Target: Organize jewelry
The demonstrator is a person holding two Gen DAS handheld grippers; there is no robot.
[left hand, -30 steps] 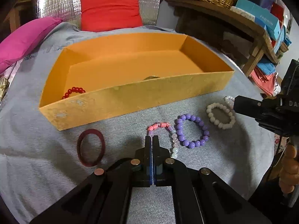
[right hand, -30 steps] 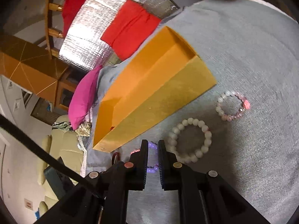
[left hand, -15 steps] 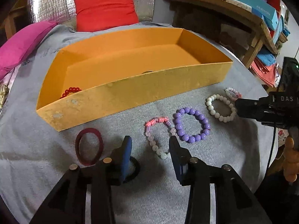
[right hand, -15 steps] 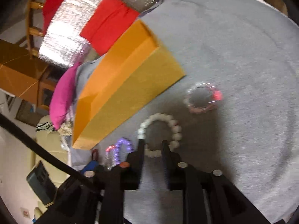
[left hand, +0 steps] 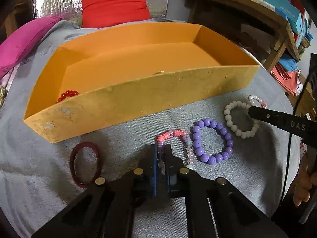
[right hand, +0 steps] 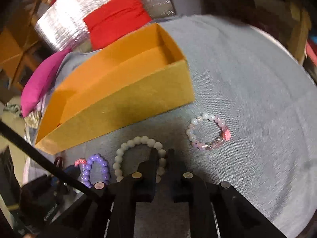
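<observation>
An orange box (left hand: pixel 138 99) sits on the grey cloth, with a red bead bracelet (left hand: pixel 67 95) in its left end. In front lie a maroon hair band (left hand: pixel 85 163), a pink and clear bead bracelet (left hand: pixel 172 135), a purple bead bracelet (left hand: pixel 212 140), a white bead bracelet (left hand: pixel 235 128) and a pale pink bracelet (right hand: pixel 208 132). My left gripper (left hand: pixel 162 152) is shut on the pink and clear bracelet's left side. My right gripper (right hand: pixel 162 156) has its narrow jaws astride the white bracelet's (right hand: pixel 138 140) right side, against the beads.
A red cushion (left hand: pixel 115 4) and a magenta cushion (left hand: pixel 23 39) lie behind the box. A wooden shelf (left hand: pixel 257 13) with boxes and a basket stands at the right. The orange box also shows in the right wrist view (right hand: pixel 118 99).
My left gripper opened, moved onto the pink and clear bracelet, and closed on it. My right gripper moved forward and down onto the white bracelet's right side.
</observation>
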